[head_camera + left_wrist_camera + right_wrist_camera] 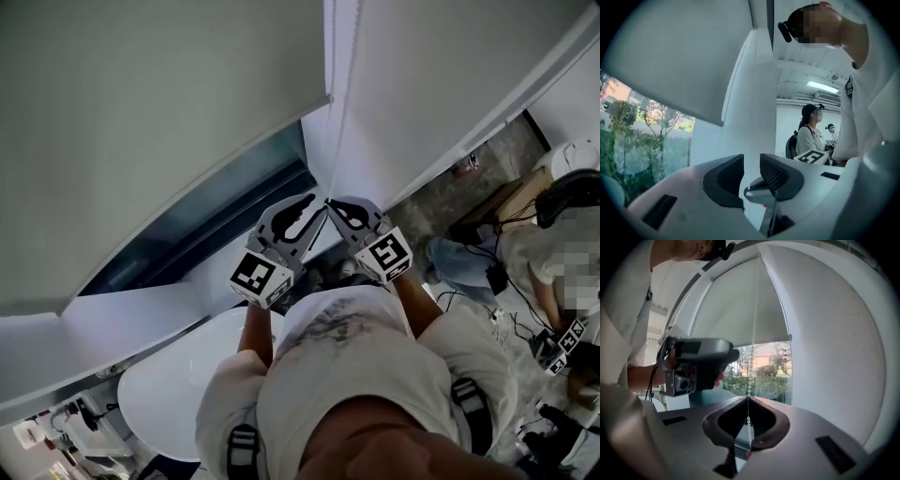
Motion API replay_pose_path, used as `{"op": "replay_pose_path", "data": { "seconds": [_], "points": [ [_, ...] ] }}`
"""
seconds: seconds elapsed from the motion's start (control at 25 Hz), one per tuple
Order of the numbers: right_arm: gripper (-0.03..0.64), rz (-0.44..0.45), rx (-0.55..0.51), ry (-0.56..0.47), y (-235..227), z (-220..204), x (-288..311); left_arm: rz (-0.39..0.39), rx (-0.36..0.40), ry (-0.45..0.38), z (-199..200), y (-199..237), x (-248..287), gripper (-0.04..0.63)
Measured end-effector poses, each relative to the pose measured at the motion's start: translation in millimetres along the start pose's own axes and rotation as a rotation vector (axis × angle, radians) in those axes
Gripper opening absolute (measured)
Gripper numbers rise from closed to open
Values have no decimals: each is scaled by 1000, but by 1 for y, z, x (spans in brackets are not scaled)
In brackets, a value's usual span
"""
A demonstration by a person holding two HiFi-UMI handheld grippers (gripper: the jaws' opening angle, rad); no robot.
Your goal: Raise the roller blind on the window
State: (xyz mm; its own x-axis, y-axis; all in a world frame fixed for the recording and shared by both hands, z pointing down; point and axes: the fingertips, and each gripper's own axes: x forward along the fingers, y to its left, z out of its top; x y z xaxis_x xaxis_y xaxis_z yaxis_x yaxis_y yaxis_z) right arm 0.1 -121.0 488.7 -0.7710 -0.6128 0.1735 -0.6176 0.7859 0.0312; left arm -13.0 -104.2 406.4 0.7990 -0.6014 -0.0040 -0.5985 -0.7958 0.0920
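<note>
Progress: roller blind (736,310) part-way up, window (764,371) glass bare below its hem | right gripper (748,399): jaws pinched shut on the bead chain (751,362) beside the frame | left gripper (751,161): jaws a narrow gap apart, apparently holding nothing (chain hard to trace there) | remaining: more chain pulls, likely with the 2 grippers alternating, until fully raised

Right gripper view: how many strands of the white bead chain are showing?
2. One white bead-chain strand runs down the middle into the right gripper's shut jaws; the other strand hangs along the grey roller blind's right edge. More may be hidden.
</note>
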Motion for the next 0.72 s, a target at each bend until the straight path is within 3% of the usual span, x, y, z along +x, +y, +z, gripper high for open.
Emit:
{"op": "replay_pose_path", "data": {
  "seconds": [0.36,0.48,0.6,0.72],
  "points": [
    [63,15,0,-18,6,8,-1,-52,107,-129,105,-8,30,94],
    [63,23,-4,-17,8,8,0,-56,113,-148,125,-6,39,92],
    [63,29,-9,-10,9,5,1,-46,116,-154,133,-4,44,23],
    [63,32,-7,-2,9,1,1,-45,99,-146,132,-5,43,17]
  ]
}}
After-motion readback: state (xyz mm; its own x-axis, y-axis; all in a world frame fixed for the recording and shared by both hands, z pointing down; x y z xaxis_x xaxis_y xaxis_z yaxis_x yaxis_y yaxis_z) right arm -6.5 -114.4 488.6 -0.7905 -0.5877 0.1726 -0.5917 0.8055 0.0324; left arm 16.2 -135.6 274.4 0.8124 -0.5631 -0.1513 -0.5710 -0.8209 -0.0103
